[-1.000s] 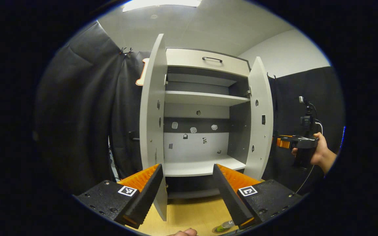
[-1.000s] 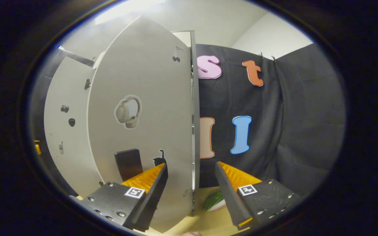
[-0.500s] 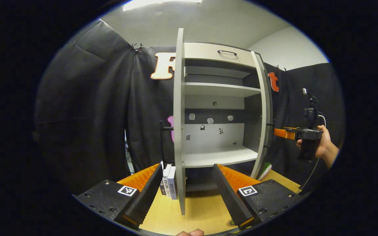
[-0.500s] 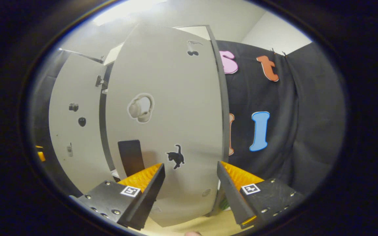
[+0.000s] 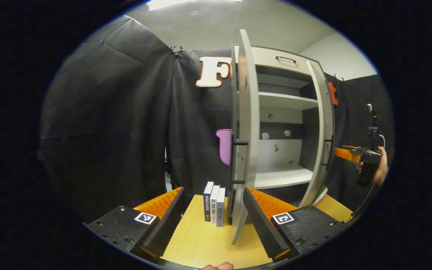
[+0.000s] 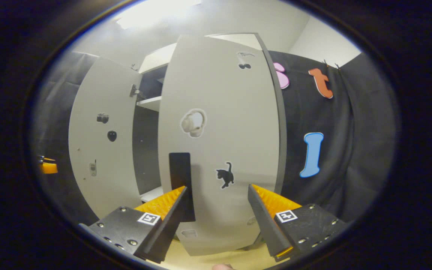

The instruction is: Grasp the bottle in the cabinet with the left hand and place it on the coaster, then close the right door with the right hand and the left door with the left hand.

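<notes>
Grey cabinet (image 5: 287,112): both doors ajar. Left gripper (image 5: 212,221) fingers spread, empty, straddling the left door (image 5: 246,150) edge beside books (image 5: 214,204). Right gripper (image 6: 218,221) fingers spread, empty, facing the right door (image 6: 219,142) near its handle (image 6: 181,180). Bottle position: cannot tell.

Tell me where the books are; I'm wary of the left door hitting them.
In the left gripper view, the books stand upright on the table, just left of the left door.
</notes>
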`<state>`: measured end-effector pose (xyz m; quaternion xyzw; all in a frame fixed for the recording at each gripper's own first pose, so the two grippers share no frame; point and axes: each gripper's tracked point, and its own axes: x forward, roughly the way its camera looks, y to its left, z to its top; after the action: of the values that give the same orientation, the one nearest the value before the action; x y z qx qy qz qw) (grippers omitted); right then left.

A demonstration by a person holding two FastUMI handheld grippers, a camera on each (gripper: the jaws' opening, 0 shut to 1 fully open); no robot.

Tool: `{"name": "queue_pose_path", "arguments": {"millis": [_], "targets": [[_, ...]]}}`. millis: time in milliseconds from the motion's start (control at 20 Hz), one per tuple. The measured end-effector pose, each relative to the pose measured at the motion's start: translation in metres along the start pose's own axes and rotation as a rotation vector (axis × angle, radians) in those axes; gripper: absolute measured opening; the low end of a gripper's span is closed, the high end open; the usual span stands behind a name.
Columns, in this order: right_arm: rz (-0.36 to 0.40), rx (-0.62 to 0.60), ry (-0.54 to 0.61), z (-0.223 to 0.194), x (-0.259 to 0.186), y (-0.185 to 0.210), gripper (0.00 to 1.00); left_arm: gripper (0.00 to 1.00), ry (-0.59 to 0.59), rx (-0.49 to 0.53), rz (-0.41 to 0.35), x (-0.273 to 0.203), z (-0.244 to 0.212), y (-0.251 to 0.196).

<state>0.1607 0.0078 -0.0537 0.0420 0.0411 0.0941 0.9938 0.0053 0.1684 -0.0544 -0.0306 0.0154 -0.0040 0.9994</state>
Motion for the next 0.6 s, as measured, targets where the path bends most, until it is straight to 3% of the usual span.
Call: {"name": "queue_pose_path", "arguments": {"millis": [250,300,550,600], "targets": [[0.053,-0.051,0.013,-0.016,-0.016,0.016,0.93,0.96,0.004,-0.047,0.033,0.022,-0.002,0.033],[0.056,-0.051,0.019,-0.019,-0.019,0.017,0.96,0.96,0.018,-0.063,0.035,0.026,-0.007,0.037],[0.055,-0.088,0.025,-0.024,-0.033,0.010,0.93,0.94,0.013,-0.103,0.064,0.059,0.000,0.059],[0.045,-0.095,0.023,-0.023,-0.037,0.005,0.96,1.00,0.004,-0.093,0.067,0.067,0.004,0.062]]}}
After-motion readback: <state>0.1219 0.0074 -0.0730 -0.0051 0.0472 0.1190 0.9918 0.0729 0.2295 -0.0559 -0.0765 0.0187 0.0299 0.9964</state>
